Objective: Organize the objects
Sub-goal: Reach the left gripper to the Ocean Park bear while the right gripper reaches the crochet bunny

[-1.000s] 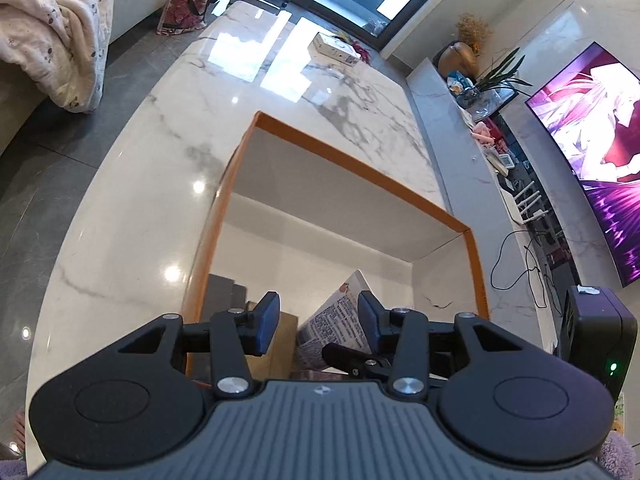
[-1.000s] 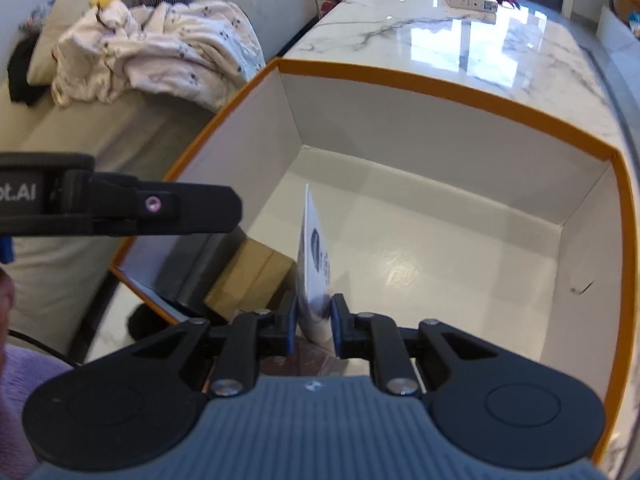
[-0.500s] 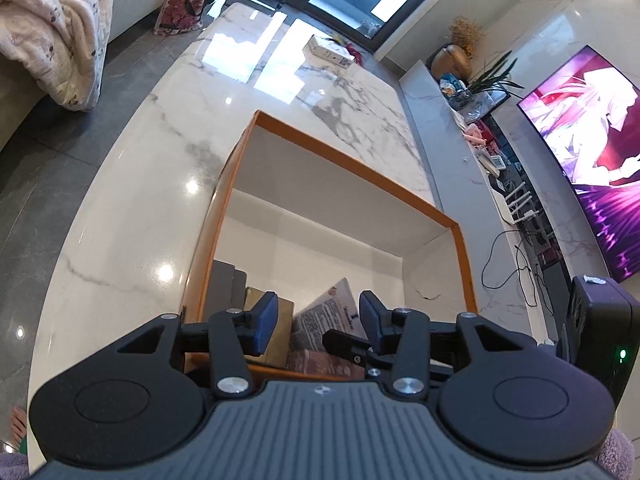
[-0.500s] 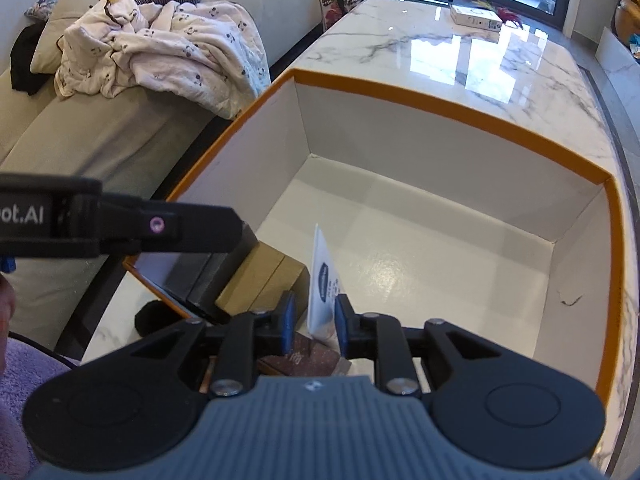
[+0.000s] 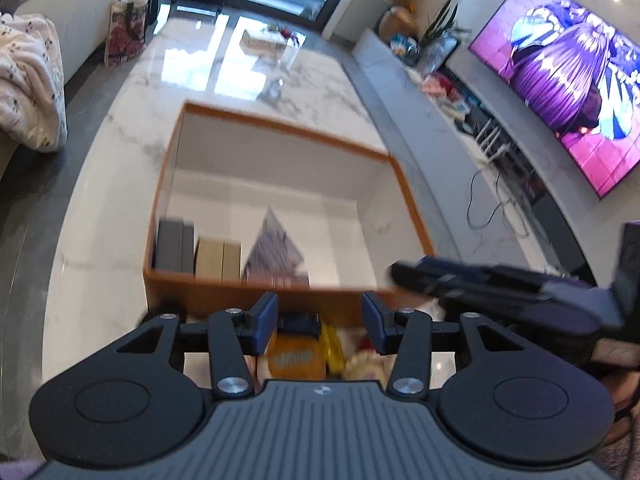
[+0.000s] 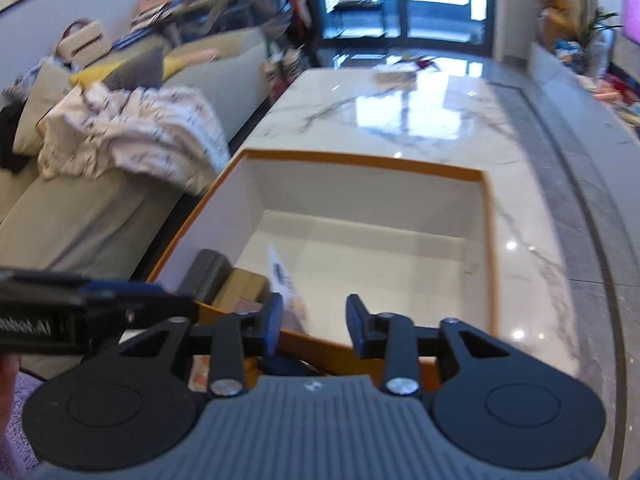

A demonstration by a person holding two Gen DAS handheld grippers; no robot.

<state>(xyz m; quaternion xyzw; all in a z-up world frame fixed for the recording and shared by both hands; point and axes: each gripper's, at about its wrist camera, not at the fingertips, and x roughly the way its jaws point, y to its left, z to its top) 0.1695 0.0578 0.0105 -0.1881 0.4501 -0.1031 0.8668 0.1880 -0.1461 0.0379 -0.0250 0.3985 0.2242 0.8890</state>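
An orange-rimmed white box (image 5: 280,128) (image 6: 360,160) stands on the marble table. Along its near-left wall stand a dark grey box (image 5: 174,246) (image 6: 208,276), a tan cardboard box (image 5: 218,258) (image 6: 244,286) and a printed packet (image 5: 276,250) (image 6: 282,276) that leans on them. My left gripper (image 5: 319,322) is open and empty, above several small packets (image 5: 296,356) in front of the box. My right gripper (image 6: 314,326) is open and empty over the box's near edge, just right of the packet.
A small white box (image 5: 262,38) (image 6: 394,76) lies at the table's far end. A sofa with a crumpled blanket (image 6: 128,128) runs along the left. A TV (image 5: 568,72) and a low shelf with clutter stand on the right.
My right gripper has let go of the printed packet, opened and pulled back and up. The packet now leans in the box. My left gripper has also drawn back toward me.
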